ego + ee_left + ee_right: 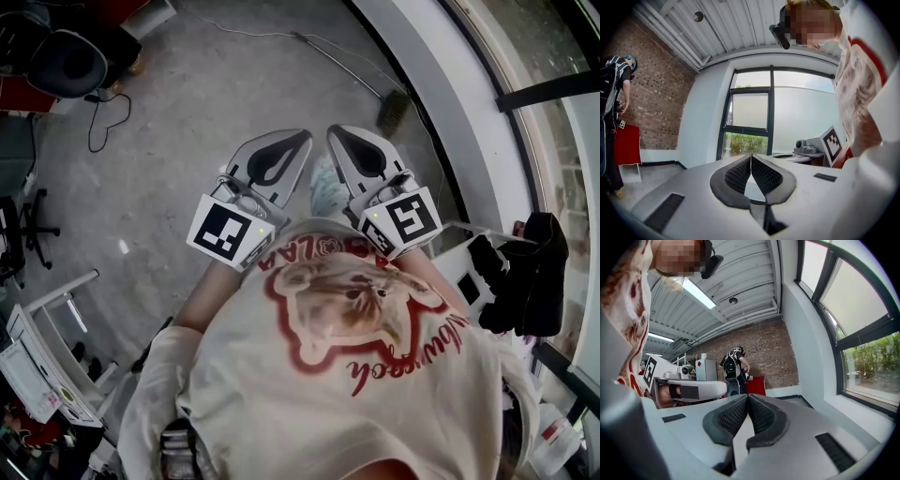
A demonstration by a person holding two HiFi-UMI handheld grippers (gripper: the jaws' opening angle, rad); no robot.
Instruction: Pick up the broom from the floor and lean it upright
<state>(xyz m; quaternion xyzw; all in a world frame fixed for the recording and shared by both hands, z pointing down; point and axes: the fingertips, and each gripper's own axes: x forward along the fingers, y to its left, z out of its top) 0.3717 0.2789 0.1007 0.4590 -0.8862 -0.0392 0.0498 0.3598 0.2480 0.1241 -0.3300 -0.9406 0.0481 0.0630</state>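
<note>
Room to move: an open stretch of grey concrete floor (pixel 216 112) lies ahead of both grippers, widest toward top centre of the head view.

Edges:
- R side: white wall base (pixel 441 103) runs diagonally under the window (pixel 553 141), w/ a dark strip along its foot.
- Top L: black office chair (pixel 66 61), w/ a thin black cable (pixel 105 122) looping on the floor just beside it.
- L edge: a dark chair base (pixel 26 234), and below it a white frame rack (pixel 58 298).
- R of the person: white worktop (pixel 469 246) w/ a black bundle (pixel 530 267) by it; can't tell if it rests on it.

What looks like the broom (pixel 393 109) lies on the floor close against the wall base. Its head is dark and blocky, and a thin pale handle (pixel 342 67) runs up-left from it. It's too small for more detail. It sits well ahead of both grippers and apart from them.

Left gripper (pixel 298 141) and right gripper (pixel 339 136) are held side by side at chest height, tips near each other, pointing away. On both, the jaws are closed w/ the ribbed pads meeting at the tips and nothing between them.

The left gripper view faces the window and a brick wall (pixel 661 93). A person w/ a backpack (pixel 611 93) stands at far L by a red cabinet (pixel 626 145).
</note>
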